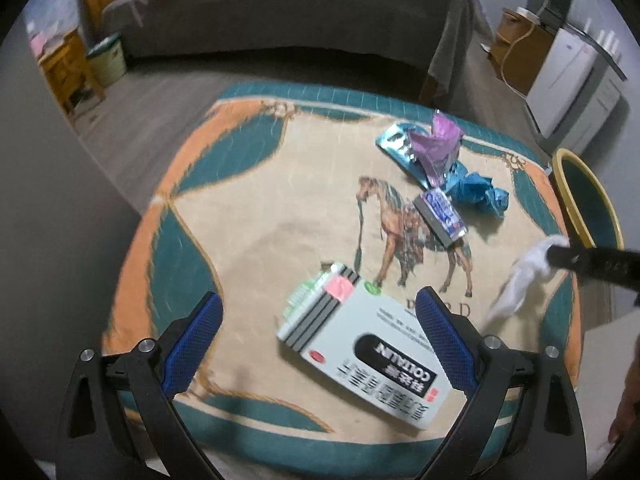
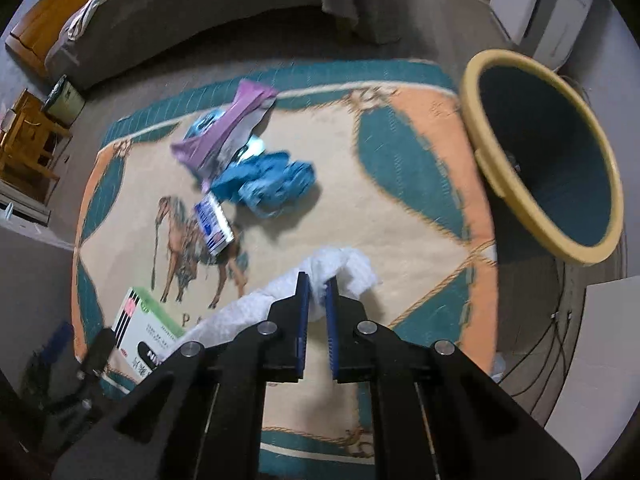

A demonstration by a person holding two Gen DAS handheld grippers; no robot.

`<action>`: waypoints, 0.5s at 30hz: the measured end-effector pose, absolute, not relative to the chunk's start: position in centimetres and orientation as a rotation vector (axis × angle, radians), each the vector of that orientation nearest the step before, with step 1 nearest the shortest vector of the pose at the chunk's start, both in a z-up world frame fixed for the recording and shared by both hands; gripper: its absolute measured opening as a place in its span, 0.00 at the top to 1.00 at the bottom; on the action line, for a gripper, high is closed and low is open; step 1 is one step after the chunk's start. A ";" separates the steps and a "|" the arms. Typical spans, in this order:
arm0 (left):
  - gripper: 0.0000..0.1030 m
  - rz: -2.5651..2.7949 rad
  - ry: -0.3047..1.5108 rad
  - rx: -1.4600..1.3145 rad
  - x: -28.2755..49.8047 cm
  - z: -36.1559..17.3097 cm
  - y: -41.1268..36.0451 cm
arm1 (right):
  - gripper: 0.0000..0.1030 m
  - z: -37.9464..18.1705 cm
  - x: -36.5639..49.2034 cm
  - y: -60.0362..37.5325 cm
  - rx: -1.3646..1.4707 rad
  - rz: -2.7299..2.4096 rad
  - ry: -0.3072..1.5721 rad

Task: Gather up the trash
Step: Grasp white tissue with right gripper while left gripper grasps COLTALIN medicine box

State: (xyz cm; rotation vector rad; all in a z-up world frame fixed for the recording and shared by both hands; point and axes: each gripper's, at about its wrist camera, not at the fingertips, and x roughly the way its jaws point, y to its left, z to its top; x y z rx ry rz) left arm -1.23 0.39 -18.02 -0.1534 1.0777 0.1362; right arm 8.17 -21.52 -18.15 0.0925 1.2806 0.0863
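We're in a bedroom w/ grey floor; a bed (image 1: 280,12) covered in grey stands at the back, wooden furniture to one side. In the middle sits a low table (image 1: 248,216) covered w/ a cloth in teal, orange and cream, horse printed at centre.

Trash on it: a large white medicine box (image 1: 360,352) w/ black label lies near the front edge, right under the left tool (image 1: 320,328). That tool hangs above it w/ blue pads spread wide, one each side of the box, not touching it as far as we can tell. Farther back: a small blue-and-white packet (image 1: 440,216) on the horse, a crumpled blue bag (image 1: 480,192) just beside it, then a purple wrapper (image 1: 436,144) lying over a teal foil pack (image 1: 398,146).

The right tool (image 2: 317,292) has its blue pads pressed nearly together, pinching a white tissue (image 2: 352,268); tissue bulges past the tips and trails out one side. In the left wrist view it dangles off the table, near the edge.

A bin (image 2: 548,152) w/ yellow rim and dark teal inside stands just beside the table, near the tissue.
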 end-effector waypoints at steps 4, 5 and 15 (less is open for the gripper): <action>0.07 0.143 1.154 -0.252 -1.7 -20.1 -0.1 | 0.92 -17.4 8.5 -22.5 0.093 0.077 1.251; 0.07 0.133 1.174 -0.285 -1.7 -20.6 -0.2 | 0.92 -17.2 8.6 -22.9 0.100 0.078 1.248; 0.07 0.075 1.218 -0.246 0.7 -22.3 -3.0 | 0.92 -16.7 9.2 -24.3 0.076 0.075 1.226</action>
